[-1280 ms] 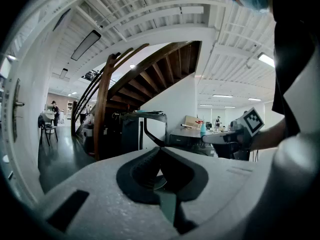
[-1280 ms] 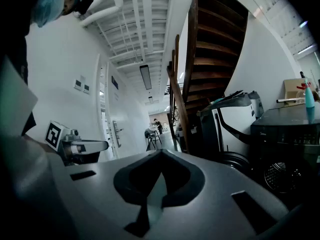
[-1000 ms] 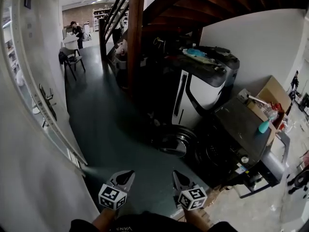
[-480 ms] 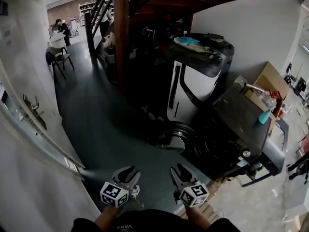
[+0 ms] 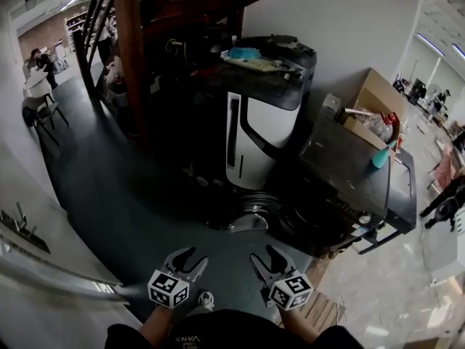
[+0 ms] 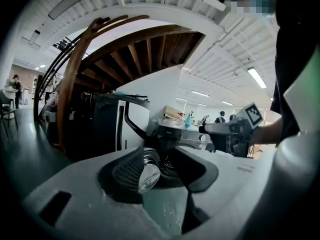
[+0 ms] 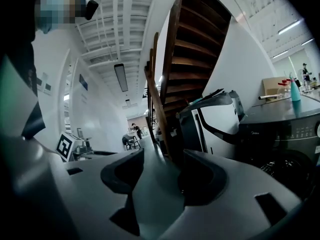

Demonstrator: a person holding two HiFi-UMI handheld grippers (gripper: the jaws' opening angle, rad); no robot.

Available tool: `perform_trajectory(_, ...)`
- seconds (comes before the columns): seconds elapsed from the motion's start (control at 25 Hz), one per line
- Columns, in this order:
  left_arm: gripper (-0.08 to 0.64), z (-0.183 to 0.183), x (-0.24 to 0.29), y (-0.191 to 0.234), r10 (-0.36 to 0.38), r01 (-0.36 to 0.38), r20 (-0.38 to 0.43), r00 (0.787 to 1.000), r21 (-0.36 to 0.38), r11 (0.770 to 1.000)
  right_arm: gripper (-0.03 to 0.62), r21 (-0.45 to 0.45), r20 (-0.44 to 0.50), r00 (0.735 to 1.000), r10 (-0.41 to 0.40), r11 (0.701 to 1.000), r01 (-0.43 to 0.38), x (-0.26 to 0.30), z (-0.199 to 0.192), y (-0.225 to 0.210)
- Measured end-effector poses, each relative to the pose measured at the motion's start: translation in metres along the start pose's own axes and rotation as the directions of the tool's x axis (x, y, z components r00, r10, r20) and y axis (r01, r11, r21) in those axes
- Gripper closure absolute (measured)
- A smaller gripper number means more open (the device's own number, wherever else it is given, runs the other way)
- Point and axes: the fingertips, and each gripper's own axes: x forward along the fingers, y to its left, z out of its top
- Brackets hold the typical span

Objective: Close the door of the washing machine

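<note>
Both grippers empty. Left gripper (image 5: 190, 259) jaws have just been opening and stand partly spread; right gripper (image 5: 266, 257) jaws have just been opening too and are spread wide. Nothing sits between either pair; the left gripper view only shows the door far off through its gap. The washing machine (image 5: 349, 177) is the dark front-loader against the wall at right. Its round door (image 5: 251, 217) is swung out low over the floor (image 5: 109, 187), just beside the tall white-and-black appliance (image 5: 251, 133). Both grippers are well apart from the door, so the whole approach is still to come. Likely failures:

- With the jaws left spread, a tip could hook the door rim or skid on the curved glass, and the push goes off line.
- Push near the hinge side and the door probably swings slowly and stops short of the latch.
- Shove too hard and it may bounce back open.
- The wooden boards (image 5: 320, 307) lie by your right foot, so a step there could jolt your aim.
- The machine front and drum opening are both dark, so contact is hard to judge from the head view.
</note>
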Motion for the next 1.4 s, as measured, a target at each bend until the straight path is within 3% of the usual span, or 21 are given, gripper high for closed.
perform_trajectory(0.16,0.376,0.012,0.026,0.042,-0.066,0.067,-0.012,0.998,0.024,0.997,0.370,0.012,0.017,0.995,-0.098,0.995,0.098,0.023,0.002,-0.009)
perform_trajectory(0.32,0.376,0.012,0.056,0.068,-0.146,0.148,-0.046,0.988,0.050,0.988,0.377,0.028,0.037,0.974,-0.224,0.974,0.223,0.028,-0.002,-0.025)
perform_trajectory(0.48,0.376,-0.003,0.091,0.090,-0.196,0.206,-0.103,0.975,0.101,0.973,0.382,0.101,0.052,0.944,-0.325,0.943,0.318,0.021,-0.008,-0.038)
perform_trajectory(0.64,0.372,-0.027,0.135,0.107,-0.207,0.230,-0.160,0.965,0.143,0.963,0.388,0.113,0.026,0.917,-0.397,0.913,0.392,0.011,-0.022,-0.058)
perform_trajectory(0.96,0.324,-0.062,0.240,0.113,-0.242,0.303,-0.287,0.927,0.191,0.934,0.393,0.166,-0.058,0.896,-0.441,0.881,0.444,0.002,-0.058,-0.103)
perform_trajectory(1.28,0.256,-0.097,0.334,0.134,-0.186,0.318,-0.438,0.880,0.251,0.914,0.400,0.205,-0.158,0.873,-0.461,0.850,0.486,-0.017,-0.096,-0.148)
perform_trajectory(1.4,0.243,-0.110,0.364,0.139,-0.164,0.311,-0.480,0.861,0.242,0.919,0.402,0.245,-0.177,0.867,-0.466,0.832,0.498,-0.025,-0.107,-0.162)
